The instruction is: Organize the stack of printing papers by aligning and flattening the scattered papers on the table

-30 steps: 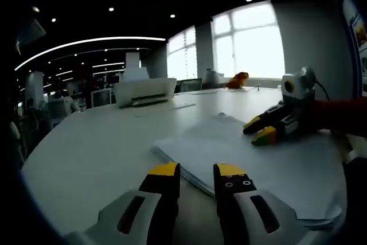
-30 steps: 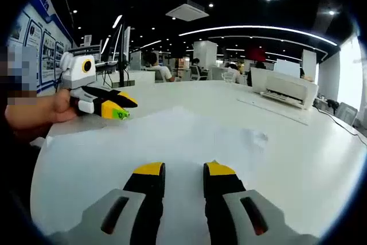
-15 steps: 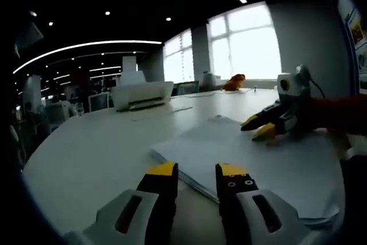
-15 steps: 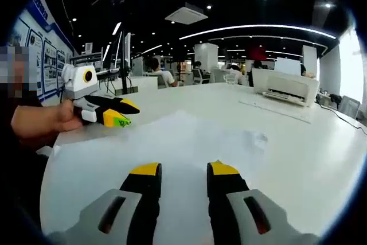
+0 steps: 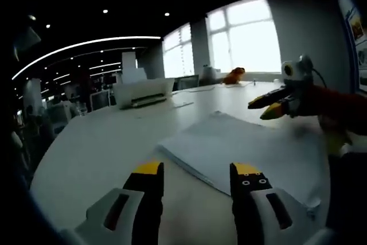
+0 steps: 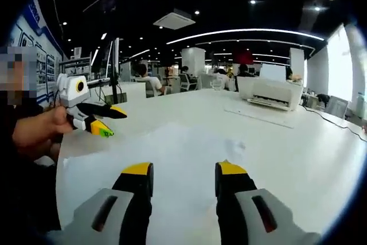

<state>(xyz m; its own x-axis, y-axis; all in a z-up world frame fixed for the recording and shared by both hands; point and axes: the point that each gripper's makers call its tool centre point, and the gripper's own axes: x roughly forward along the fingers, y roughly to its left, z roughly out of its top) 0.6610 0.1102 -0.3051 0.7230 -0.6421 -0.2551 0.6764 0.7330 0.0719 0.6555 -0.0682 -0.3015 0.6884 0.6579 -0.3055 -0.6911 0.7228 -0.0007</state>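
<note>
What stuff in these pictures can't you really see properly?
- Near edge of the paper stack: left gripper view, hidden behind the left gripper and its open jaws.
- Printer: right gripper view, too small for its buttons or any paper inside to be told.
- Orange thing by the window: left gripper view, blurred and washed out by the glare.
- Wall posters: right gripper view, cut by the edge, writing unreadable.

White printer (image 5: 143,91) at the far side of the white worktop (image 5: 92,147), a flat sheet (image 5: 184,105) just beside it. Orange object (image 5: 235,76) on the far sill below bright windows (image 5: 252,37). Seated people (image 6: 148,81) beyond the worktop; posters (image 6: 26,38) on the left wall.
</note>
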